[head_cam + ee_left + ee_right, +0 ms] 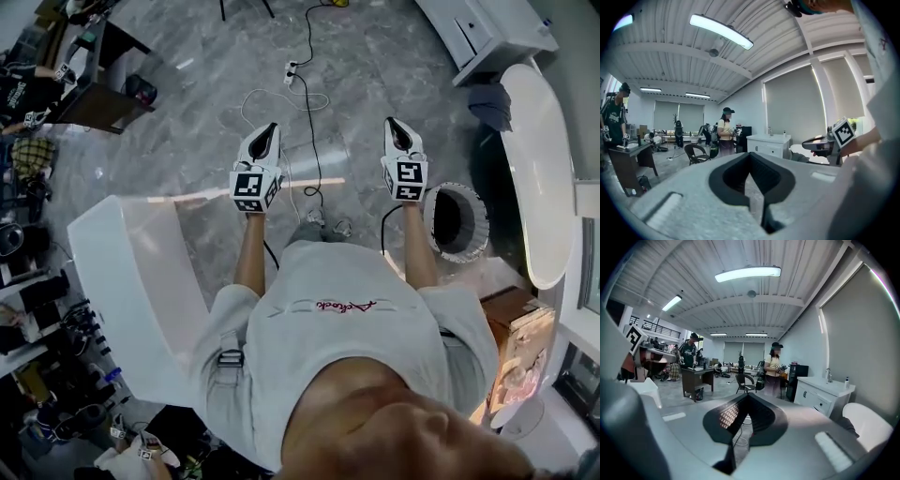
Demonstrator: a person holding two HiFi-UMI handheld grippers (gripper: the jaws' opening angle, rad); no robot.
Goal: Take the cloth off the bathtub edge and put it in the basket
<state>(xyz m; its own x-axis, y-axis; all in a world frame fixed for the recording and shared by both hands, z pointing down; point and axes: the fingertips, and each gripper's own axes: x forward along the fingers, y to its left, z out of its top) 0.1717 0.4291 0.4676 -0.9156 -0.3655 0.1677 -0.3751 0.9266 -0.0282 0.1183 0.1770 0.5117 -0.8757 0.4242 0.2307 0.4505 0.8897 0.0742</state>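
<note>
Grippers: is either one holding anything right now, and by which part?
Nothing is held. The left gripper and right gripper both have jaws shut and empty; the dark blue cloth lies on the white bathtub's edge.

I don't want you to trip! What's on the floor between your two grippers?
In the head view, a black cable runs across the grey floor between the left gripper and the right gripper.

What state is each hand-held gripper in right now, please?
Left hand-held gripper: closed, holding nothing.
Right hand-held gripper: closed, holding nothing.
</note>
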